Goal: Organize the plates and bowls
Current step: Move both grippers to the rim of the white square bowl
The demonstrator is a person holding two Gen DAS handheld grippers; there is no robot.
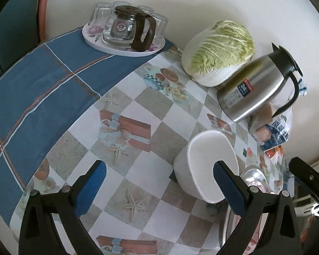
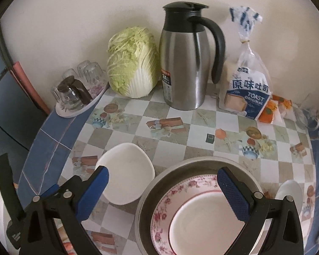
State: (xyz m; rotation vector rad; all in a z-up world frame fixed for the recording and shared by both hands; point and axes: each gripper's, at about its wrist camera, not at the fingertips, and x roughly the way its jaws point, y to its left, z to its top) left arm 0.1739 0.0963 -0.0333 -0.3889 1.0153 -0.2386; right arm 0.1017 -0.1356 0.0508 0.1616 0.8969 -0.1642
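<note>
Hovering: both grippers hang over the table, neither one gripping anything.
Landmark: the steel thermos jug stands upright at the back of the table by the wall.
Left gripper: jaws spread wide; its right blue pad overlaps the rim of the white bowl in the left wrist view; whether it touches the bowl cannot be told.
Right gripper: jaws spread wide, hanging over the metal basin, nothing between the fingers.
White bowl: in front of the jug and to its left, sitting on the checked cloth, just beside the basin; also seen at.
Metal basin: in front of the jug, nearest the right wrist camera, with its rim close to the white bowl.
Floral plate: lying inside the basin, pink flower border showing.
White plate: stacked on the floral plate, inside the basin.
Small white dish: in front of the jug and well to its right, beside the basin and partly hidden by the right gripper.
Cabbage: just left of the jug, touching or nearly so.
Bread bag: just right of the jug, tied at the top.
Glass tray: far left of the jug, carrying a glass pot and upturned glasses.
</note>
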